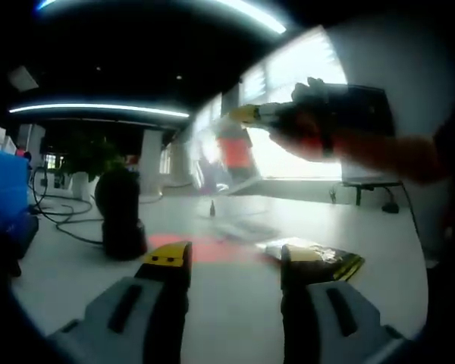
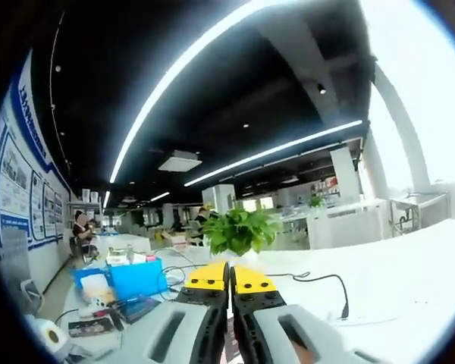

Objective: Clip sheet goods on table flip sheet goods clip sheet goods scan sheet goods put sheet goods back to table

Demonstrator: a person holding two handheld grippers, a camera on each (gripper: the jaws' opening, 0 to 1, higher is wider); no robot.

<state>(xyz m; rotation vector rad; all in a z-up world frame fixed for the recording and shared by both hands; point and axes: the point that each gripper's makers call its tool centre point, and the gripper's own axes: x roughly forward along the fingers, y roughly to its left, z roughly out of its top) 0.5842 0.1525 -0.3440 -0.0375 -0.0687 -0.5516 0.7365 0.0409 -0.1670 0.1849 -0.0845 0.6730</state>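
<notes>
— Where's the sheet goods now?

— Up in the air at twelve o'clock in the left gripper view: a clear packet (image 1: 229,155) with a red patch, pinched by the right tool (image 1: 246,115), whose tips look pressed together on it. Below stands a black scanner (image 1: 120,214), its red glow on the white desk (image 1: 235,303).

— So the scan step?

— I'd judge so; next it needs lowering into that glow. The left tool (image 1: 235,265) is spread, empty, with another packet (image 1: 315,254) at one o'clock.

— And the room?

— An open office: plant (image 2: 239,230), blue box (image 2: 135,277), ceiling strip lights (image 2: 189,68).
</notes>
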